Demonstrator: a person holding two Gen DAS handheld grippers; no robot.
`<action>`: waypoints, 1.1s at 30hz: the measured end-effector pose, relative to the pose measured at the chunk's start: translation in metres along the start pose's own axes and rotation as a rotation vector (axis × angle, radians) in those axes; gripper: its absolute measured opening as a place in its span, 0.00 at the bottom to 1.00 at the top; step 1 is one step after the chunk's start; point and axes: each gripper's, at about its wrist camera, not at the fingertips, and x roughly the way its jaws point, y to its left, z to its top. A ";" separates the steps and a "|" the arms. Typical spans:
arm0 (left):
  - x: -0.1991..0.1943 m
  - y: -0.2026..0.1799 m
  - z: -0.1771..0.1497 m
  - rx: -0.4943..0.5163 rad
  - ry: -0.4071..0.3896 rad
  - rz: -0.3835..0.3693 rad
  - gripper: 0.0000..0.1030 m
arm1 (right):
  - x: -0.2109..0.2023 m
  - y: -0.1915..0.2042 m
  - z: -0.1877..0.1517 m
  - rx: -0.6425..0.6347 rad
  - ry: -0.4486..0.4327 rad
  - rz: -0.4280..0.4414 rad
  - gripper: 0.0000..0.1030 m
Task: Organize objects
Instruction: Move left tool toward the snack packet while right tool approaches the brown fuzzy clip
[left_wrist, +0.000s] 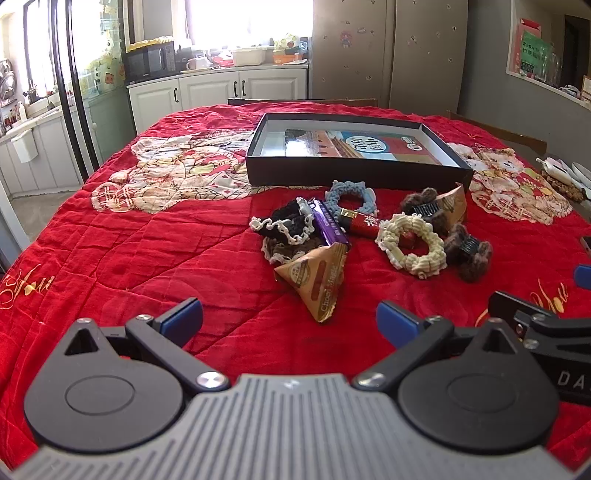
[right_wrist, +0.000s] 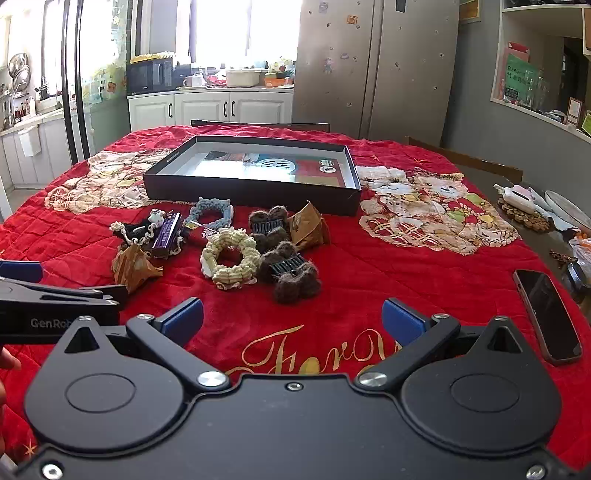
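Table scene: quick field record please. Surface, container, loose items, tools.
surface: red quilted cloth with cartoon prints
container: shallow black box, open, printed sheet inside, no loose items in it
loose items: cream scrunchie, blue scrunchie, two brown fuzzy claw clips, two brown snack packets, purple bar, red tube
off to the side: phone, face up
left tool: open, nothing between the fingers
right tool: open, nothing between the fingers

The left gripper (left_wrist: 290, 317) hangs wide open over the red quilt (left_wrist: 129, 258). At twelve o'clock lie a brown snack packet (left_wrist: 317, 277), cream scrunchie (left_wrist: 413, 245) and, beyond, the black box (left_wrist: 354, 155).
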 end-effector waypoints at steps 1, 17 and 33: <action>0.000 0.000 0.000 0.000 0.001 -0.001 1.00 | 0.000 0.000 0.000 -0.002 0.000 0.001 1.00; 0.005 0.001 -0.001 0.000 0.012 0.001 1.00 | 0.002 0.001 -0.002 -0.009 0.003 0.006 1.00; 0.016 0.003 0.001 -0.002 0.033 -0.008 1.00 | 0.015 -0.001 -0.004 -0.019 0.024 0.006 0.98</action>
